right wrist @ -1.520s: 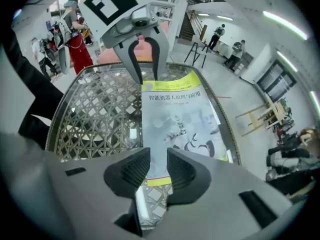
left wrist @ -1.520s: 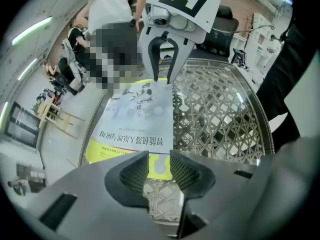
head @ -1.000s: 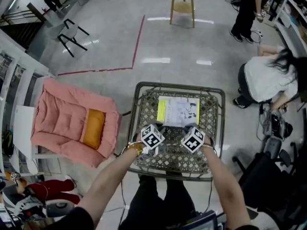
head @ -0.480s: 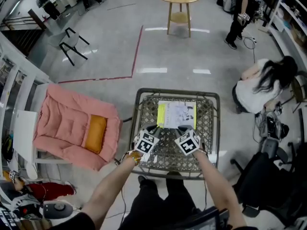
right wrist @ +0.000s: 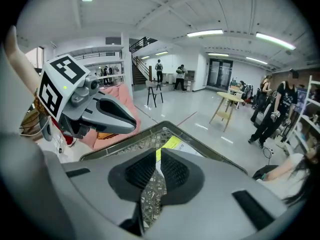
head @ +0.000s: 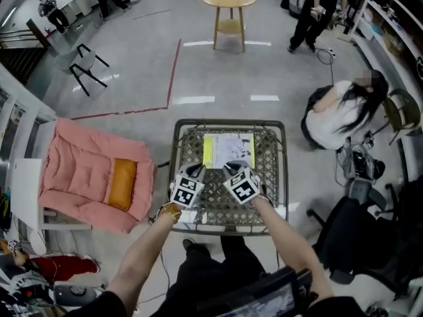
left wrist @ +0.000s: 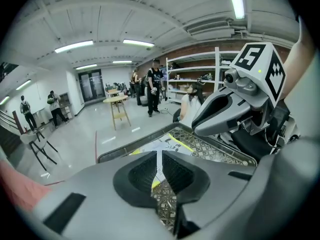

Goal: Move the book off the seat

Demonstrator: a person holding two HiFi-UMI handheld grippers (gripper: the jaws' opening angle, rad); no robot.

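Note:
A white book with a yellow strip (head: pixel 229 150) lies flat at the far half of the woven seat (head: pixel 272 158). Both grippers hover above the seat's middle, just short of the book's near edge and clear of it. My left gripper (head: pixel 198 171) and right gripper (head: pixel 230 168) sit side by side. Their jaws have just been closing. Each pair now stands shut to a thin slit with nothing between. In the left gripper view the left gripper (left wrist: pixel 160 156) points down at the book (left wrist: pixel 169 143). The right gripper (right wrist: pixel 158 160) likewise looks at the book (right wrist: pixel 172 144).
A pink padded chair (head: pixel 82 174) with an orange cushion (head: pixel 121 182) stands left of the seat. A person in white (head: pixel 337 114) crouches to the right, near a black office chair (head: pixel 360 240). A round wooden stool (head: pixel 229 5) stands farther ahead.
Both grippers have lifted up off the seat and drawn slightly back from the book's near edge. The book has stayed flat on the seat.

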